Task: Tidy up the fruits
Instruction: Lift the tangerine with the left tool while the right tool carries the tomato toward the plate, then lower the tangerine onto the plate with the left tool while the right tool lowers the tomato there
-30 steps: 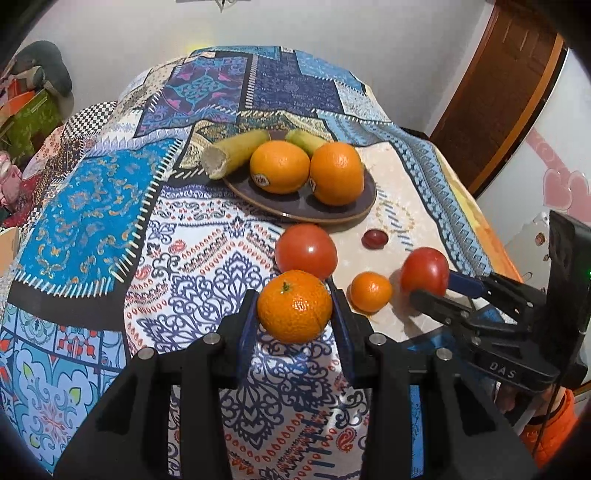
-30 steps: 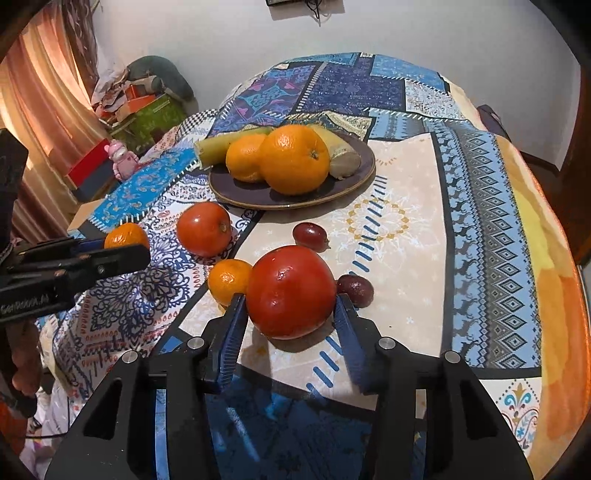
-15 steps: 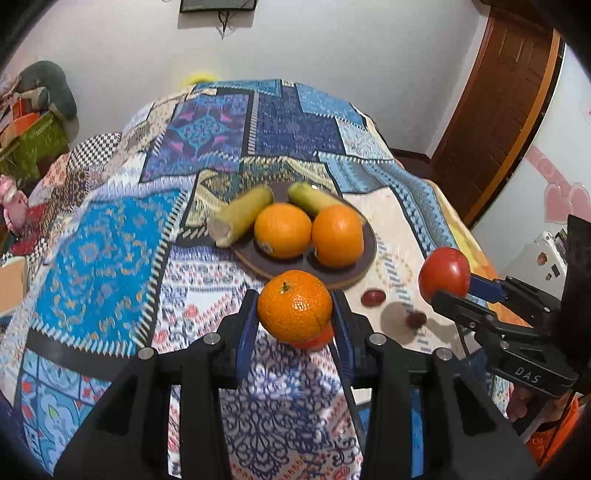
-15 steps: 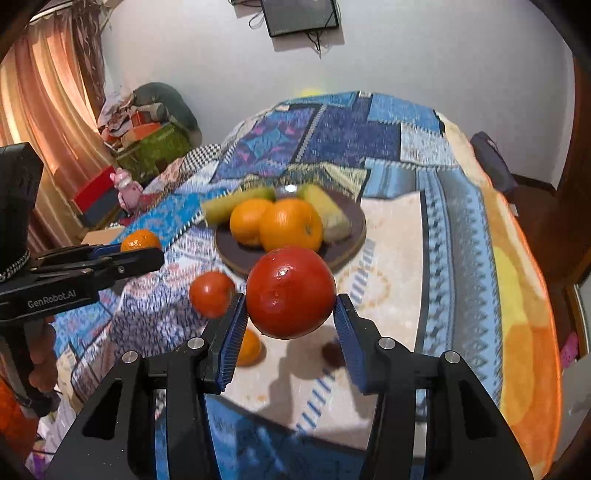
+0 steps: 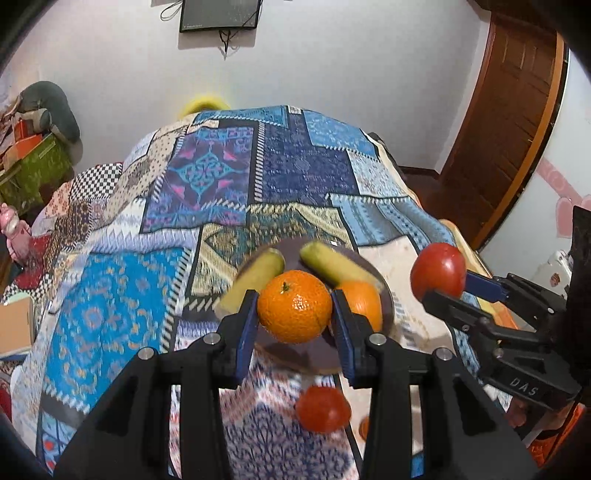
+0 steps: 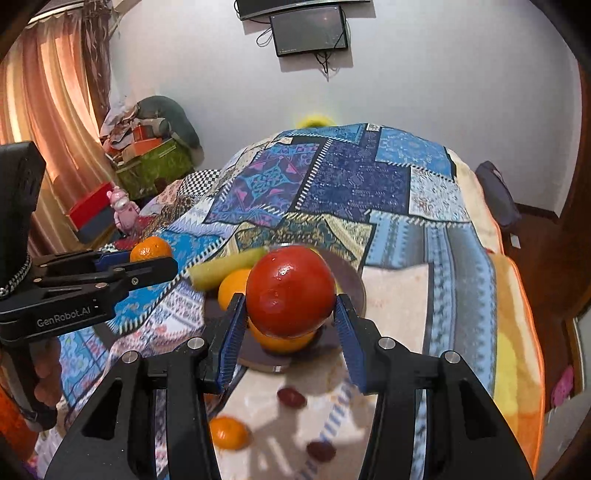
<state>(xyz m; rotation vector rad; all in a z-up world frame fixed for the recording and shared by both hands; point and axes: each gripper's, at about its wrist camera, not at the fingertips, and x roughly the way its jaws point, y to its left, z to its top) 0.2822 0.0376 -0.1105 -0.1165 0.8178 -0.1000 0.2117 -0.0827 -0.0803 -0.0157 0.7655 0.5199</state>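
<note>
Left wrist view showed the left gripper (image 5: 294,317) clamped on a mandarin (image 5: 294,311), its blue pads pressed against both sides of the fruit, which hung in the air above a dark round plate (image 5: 321,356). On that plate lay two yellow-green banana pieces (image 5: 332,266) at the far side and an orange (image 5: 364,302) just right of the mandarin, partly hidden behind it. A loose tomato (image 5: 322,408) sat on the patchwork cloth (image 5: 122,306) nearer than the plate. At the right, the right gripper (image 5: 439,280) was clamped on a second red tomato (image 5: 437,271), lifted clear of the cloth.

Right wrist view showed the same held tomato (image 6: 290,290) squeezed between the right gripper (image 6: 290,317) pads, over the near edge of the plate (image 6: 351,284), with oranges (image 6: 232,291) and banana (image 6: 225,267) behind and beneath it. On the cloth (image 6: 436,236) near the camera lay a small mandarin (image 6: 229,432) and two dark red small fruits (image 6: 291,396), apart from each other. At the left, the left gripper (image 6: 153,258) held its mandarin (image 6: 150,249) aloft, a person's hand (image 6: 46,373) wrapped around the handle below. A wall screen (image 6: 308,35) hung on the far wall.
</note>
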